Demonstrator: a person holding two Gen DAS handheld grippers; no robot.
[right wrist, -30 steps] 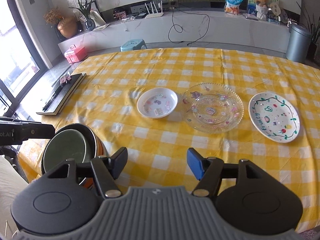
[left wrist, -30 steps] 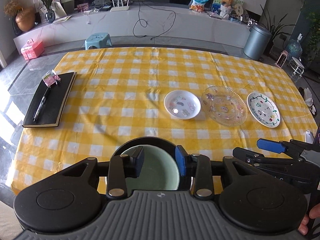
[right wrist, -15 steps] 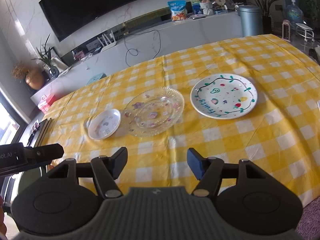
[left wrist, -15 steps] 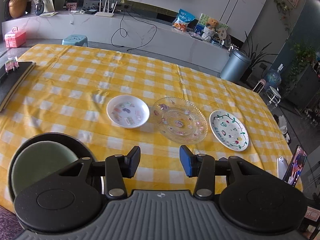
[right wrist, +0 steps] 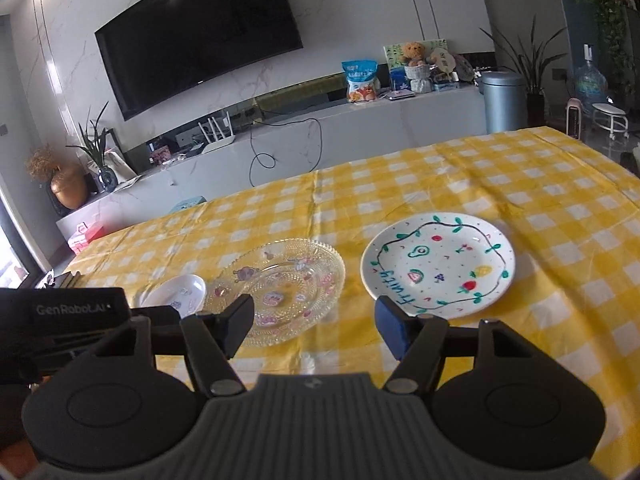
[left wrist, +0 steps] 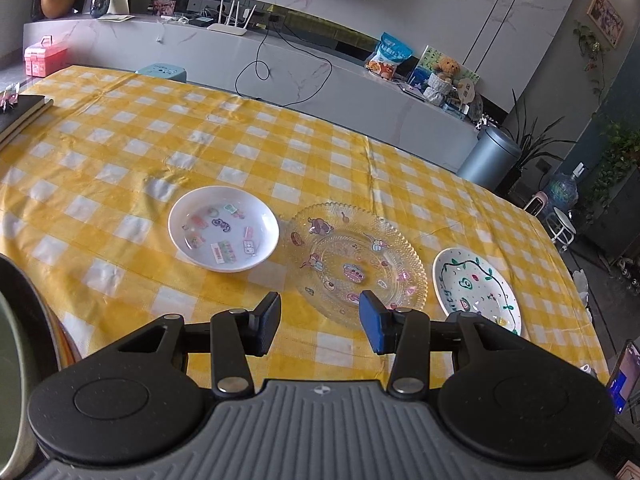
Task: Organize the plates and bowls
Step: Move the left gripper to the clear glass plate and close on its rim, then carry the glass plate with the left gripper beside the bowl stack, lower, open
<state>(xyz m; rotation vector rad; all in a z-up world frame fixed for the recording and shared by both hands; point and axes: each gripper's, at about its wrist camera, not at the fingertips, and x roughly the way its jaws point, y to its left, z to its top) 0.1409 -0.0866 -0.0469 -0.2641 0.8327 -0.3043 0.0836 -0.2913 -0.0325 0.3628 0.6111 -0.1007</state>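
1. "GenRobot.AI" in pale letters on the black body of the left gripper [right wrist: 76, 312], seen at the left edge of the right wrist view.
2. "Fruity" in teal handwriting along the near-left rim of the white plate [right wrist: 438, 264] (the letters run at a slant).
3. Stickers in the small dish [left wrist: 223, 229] carry lettering too small to read.
4. Print on the snack bag [right wrist: 361, 80] is illegible.

My fingers [left wrist: 269, 328] look matt plastic; the cloth [left wrist: 224, 148] is creased woven check; the clear plate [left wrist: 356, 264] is beaded glass; both white dishes [left wrist: 223, 227] gleam glazed.
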